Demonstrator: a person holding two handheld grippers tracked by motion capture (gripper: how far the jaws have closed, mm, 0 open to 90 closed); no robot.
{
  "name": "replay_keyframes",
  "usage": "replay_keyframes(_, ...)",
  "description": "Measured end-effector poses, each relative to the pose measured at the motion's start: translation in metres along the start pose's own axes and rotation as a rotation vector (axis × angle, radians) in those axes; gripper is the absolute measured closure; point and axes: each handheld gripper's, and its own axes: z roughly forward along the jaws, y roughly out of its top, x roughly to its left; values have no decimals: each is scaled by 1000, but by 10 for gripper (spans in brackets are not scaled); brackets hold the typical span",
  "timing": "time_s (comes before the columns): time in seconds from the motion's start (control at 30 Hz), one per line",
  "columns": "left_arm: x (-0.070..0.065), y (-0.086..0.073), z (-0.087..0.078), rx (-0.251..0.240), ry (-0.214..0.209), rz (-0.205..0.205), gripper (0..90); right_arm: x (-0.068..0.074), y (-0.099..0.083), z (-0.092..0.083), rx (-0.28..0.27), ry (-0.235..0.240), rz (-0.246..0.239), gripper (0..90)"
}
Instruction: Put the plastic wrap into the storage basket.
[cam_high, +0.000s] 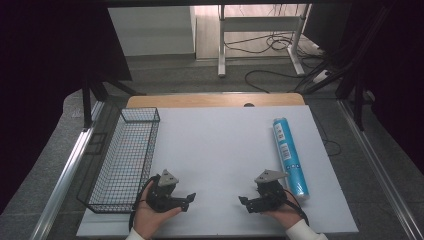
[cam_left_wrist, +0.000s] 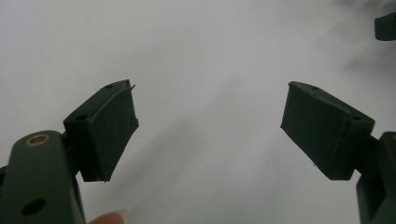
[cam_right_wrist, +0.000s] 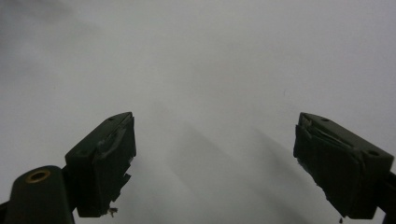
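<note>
Scanning from the left edge of the white surface (cam_high: 220, 150), I see the wire basket (cam_high: 125, 157) lying along it, then my left gripper (cam_high: 175, 199) at the near edge, jaws spread on nothing. My right gripper (cam_high: 252, 202) sits further right, also spread and empty. Just beyond it, by the right edge, lies the blue tube (cam_high: 289, 155), long axis running near-to-far; the right gripper is nearer. Its label print is too small to read.
</note>
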Motion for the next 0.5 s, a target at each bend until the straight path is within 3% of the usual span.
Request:
replay_keyframes(0.33,3,4,-2,-26,11,-39,176,5,3,-4,-37,24,-32,130)
replay_keyframes(0.5,2,2,-4,-39,20,-49,175,4,4,-5,-38,37,-24,130)
